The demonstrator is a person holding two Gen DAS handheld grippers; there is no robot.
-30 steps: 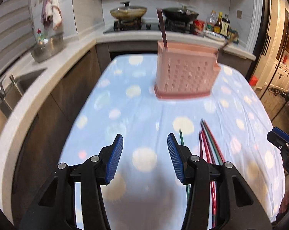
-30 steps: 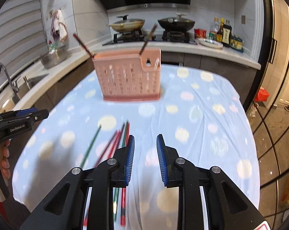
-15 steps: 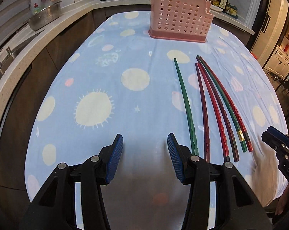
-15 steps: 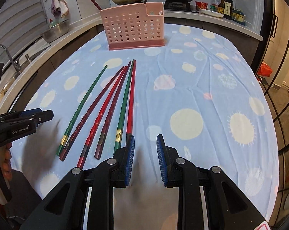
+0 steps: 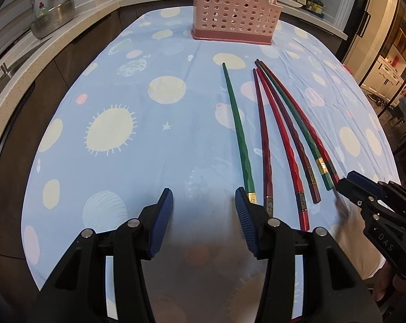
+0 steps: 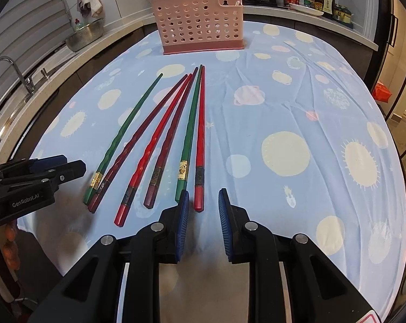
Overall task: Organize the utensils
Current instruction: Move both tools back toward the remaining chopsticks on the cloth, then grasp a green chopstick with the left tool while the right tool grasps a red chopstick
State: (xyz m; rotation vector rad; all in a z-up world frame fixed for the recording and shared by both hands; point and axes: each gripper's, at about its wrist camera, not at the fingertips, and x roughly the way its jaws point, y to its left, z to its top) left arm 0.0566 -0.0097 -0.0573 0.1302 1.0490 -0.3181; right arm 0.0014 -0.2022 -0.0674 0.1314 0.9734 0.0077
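Six chopsticks (image 6: 159, 145) lay fanned on the tablecloth (image 6: 297, 113); the rightmost red one's butt sat just ahead of the right gripper (image 6: 203, 212), jaws closing w/ nothing btwn. Left gripper (image 5: 204, 212) was apart, empty, the green chopstick (image 5: 237, 126) by its right finger. Pink holder (image 6: 200, 24) stood far ahead.

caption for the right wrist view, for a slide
Right gripper, jaws closing and empty, above six chopsticks fanned on the tablecloth before a pink holder.
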